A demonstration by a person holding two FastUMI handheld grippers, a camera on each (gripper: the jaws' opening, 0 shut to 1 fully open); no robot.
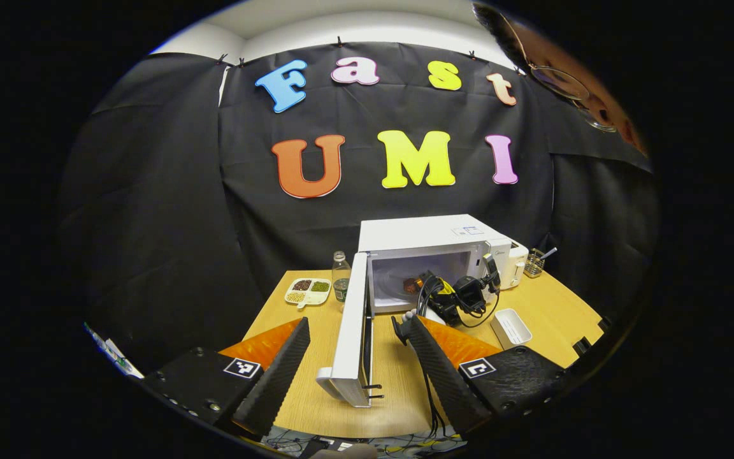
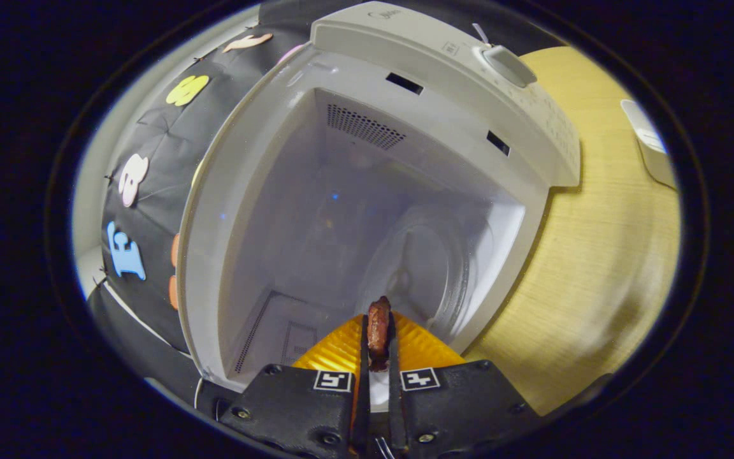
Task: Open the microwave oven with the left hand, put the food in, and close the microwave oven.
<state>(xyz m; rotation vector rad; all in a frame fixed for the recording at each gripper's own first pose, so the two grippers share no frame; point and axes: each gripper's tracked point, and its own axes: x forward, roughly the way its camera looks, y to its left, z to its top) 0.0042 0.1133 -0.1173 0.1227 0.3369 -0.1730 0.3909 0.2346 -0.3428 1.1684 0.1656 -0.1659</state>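
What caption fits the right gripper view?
Right gripper carries food into the open microwave.

Microwave (image 1: 434, 245): white, on the wooden table, against the booth wall. I saw its door (image 1: 354, 331) swung fully out on the left hinge, edge-on in the left gripper view, cavity open and pale inside. In the right gripper view I looked straight into the cavity, its round turntable (image 2: 431, 274) low at the back. Food (image 2: 378, 331): a small reddish-brown piece, pinched upright, at the cavity mouth.
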